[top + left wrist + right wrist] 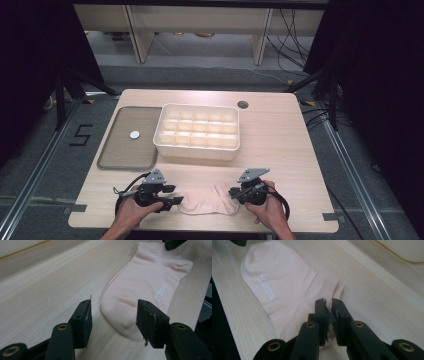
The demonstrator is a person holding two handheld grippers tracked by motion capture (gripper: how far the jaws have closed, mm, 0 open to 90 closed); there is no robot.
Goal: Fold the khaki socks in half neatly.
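A pale pink ankle sock [207, 199] lies flat near the table's front edge, between my two grippers. In the left gripper view its toe end [125, 315] sits between the jaws of my left gripper [113, 315]. That gripper is open, and its pads stand clear of the fabric on both sides. My right gripper [329, 307] is shut on the sock's cuff edge [327, 287], with fabric pinched between the pads. In the high view the left gripper [175, 196] is at the sock's left end and the right gripper [234, 192] at its right end.
A white box [197, 150] divided into several compartments stands mid-table behind the sock. Left of it lies a grey tray [125, 162] holding a small white disc [134, 134]. A round cable hole [243, 104] is at the back. Bare wood lies to the right.
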